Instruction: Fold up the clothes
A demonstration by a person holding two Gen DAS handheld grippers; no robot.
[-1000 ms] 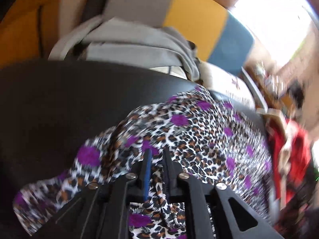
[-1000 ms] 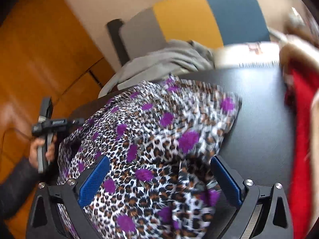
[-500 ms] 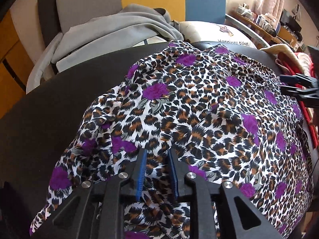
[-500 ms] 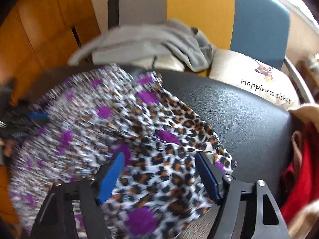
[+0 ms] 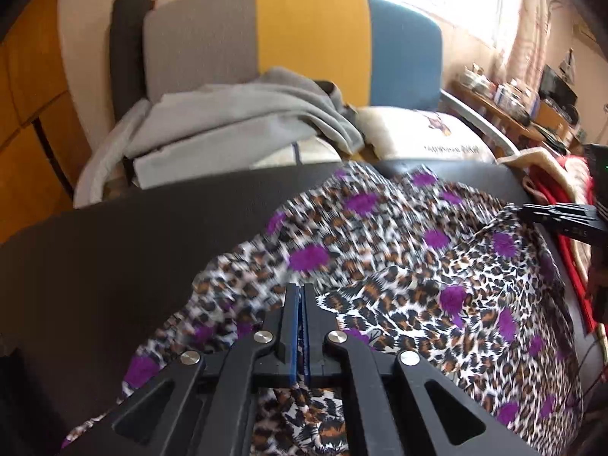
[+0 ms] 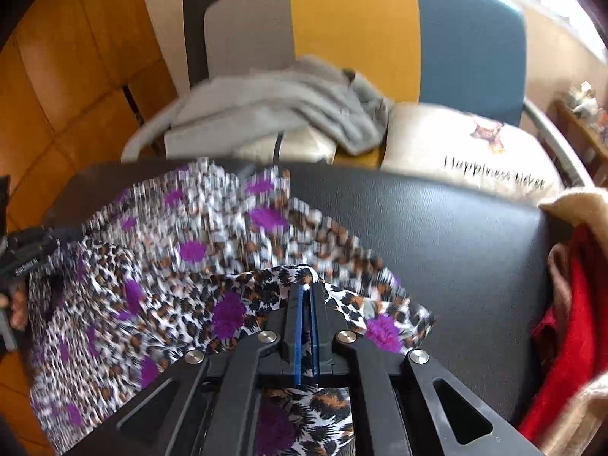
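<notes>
A leopard-print garment with purple flowers (image 5: 437, 285) lies rumpled on a black table (image 5: 114, 250). My left gripper (image 5: 302, 288) is shut on the garment's near left edge, with cloth pinched between its blue pads. My right gripper (image 6: 307, 289) is shut on the garment (image 6: 159, 266) at its near right corner and holds that corner lifted. The right gripper also shows at the right edge of the left wrist view (image 5: 558, 214). The left gripper shows at the left edge of the right wrist view (image 6: 30, 250).
A grey garment (image 5: 235, 121) lies piled on a grey, yellow and blue chair (image 5: 311, 38) behind the table. A cream cushion with lettering (image 6: 475, 152) lies beside it. Red and beige clothes (image 6: 570, 315) are heaped at the table's right end (image 6: 456, 235).
My right gripper has shut on the garment's corner; it was open over the cloth before. Both grippers have pulled the garment nearer, and a fold now lies across it.
</notes>
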